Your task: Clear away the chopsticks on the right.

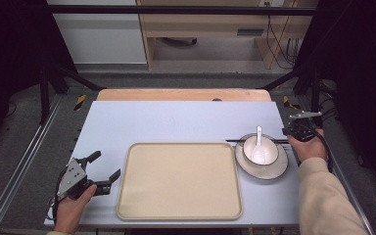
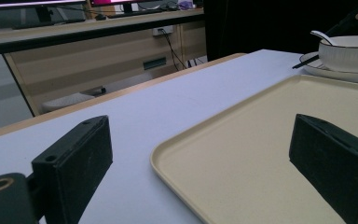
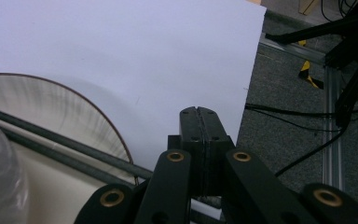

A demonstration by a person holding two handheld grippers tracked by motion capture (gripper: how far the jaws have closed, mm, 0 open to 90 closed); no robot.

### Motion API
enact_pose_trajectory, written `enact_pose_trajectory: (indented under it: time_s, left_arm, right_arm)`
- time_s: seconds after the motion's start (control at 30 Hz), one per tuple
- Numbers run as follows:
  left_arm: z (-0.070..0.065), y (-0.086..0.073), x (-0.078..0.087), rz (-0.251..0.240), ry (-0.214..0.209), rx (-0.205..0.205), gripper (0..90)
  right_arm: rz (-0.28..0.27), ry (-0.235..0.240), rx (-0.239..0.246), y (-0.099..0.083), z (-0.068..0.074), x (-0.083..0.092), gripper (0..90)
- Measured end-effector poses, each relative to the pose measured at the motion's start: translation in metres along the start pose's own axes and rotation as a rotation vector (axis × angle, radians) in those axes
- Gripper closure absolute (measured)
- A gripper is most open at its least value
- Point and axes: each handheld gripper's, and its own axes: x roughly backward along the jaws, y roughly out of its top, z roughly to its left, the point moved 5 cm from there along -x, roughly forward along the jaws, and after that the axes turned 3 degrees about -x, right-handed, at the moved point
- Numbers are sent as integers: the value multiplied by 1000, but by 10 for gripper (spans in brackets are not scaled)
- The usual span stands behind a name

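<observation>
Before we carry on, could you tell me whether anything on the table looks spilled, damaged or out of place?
Nothing stands out. The tray lies flat and bare, the bowl sits upright on its plate with the spoon inside, and the chopsticks rest across the plate's rim.

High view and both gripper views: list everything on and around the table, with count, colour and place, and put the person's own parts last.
Table: one, pale blue-grey top with a wooden far edge, centre.
Tray: one, beige, bare, near middle of the table.
Plate: one, white with a dark rim, right of the tray.
Bowl: one, white, on the plate.
Spoon: one, white, in the bowl.
Chopsticks: a dark pair, lying across the plate behind the bowl.
Wooden desk: one, light wood, beyond the table.
Left gripper: one, black, jaws open, left of the tray.
Right gripper: one, black, jaws shut, at the right end of the chopsticks; whether it grips them I cannot tell.
</observation>
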Motion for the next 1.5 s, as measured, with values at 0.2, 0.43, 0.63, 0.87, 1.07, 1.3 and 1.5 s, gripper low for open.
enact_pose_trajectory:
  time_s: [0.2, 0.43, 0.63, 0.87, 1.07, 1.3, 1.5]
  left_arm:
    - [3, -1, 0, -2, 6, 13, 59]
    - [2, 1, -2, -2, 4, 5, 61]
    - [0, 2, -4, 4, -6, -12, 61]
    - [-2, 1, -5, 9, -14, -16, 61]
    - [-1, 1, -5, 12, -8, -18, 65]
    - [-3, 0, -6, 19, -20, -19, 65]
    - [-3, 0, -6, 21, -11, -21, 65]
  right_arm:
    - [52, -2, 15, -4, 2, -14, 900]
    - [101, -13, 35, -8, 3, -11, 900]
    - [146, 18, 36, -19, 6, -1, 900]
    - [145, 14, 29, -35, 10, 15, 900]
    - [146, 22, 38, -47, 10, 26, 900]
    - [137, 44, 15, -60, 12, 39, 900]
    - [15, 70, 35, -61, 18, 57, 826]
